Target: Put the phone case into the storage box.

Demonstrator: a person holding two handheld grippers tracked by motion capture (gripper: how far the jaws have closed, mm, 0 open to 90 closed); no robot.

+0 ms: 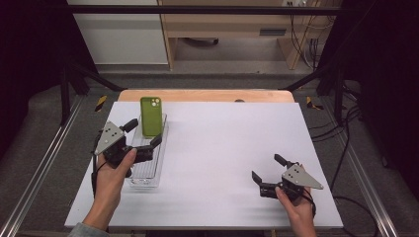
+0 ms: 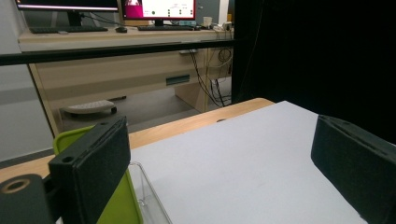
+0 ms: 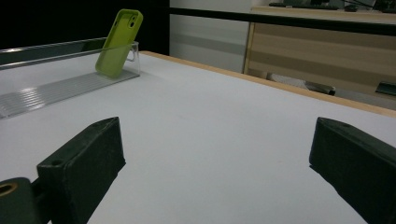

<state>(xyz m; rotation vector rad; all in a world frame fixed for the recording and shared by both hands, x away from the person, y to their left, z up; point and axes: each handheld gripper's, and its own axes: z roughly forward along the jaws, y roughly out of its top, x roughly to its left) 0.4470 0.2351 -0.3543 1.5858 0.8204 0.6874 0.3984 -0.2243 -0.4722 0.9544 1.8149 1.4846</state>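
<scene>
Left tool (image 1: 144,132) wide apart, just beside green phone (image 1: 151,116) upright in clear tray (image 1: 148,170)

Your high view looks forward and down on the whole white table (image 1: 222,148), while both gripper views sit low and close, facing across it, all sharing the green phone case (image 3: 119,42).

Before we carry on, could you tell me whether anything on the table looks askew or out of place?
Nothing stands out. The green phone case leans tilted against the far end of the clear tray, and both tools are open.
</scene>
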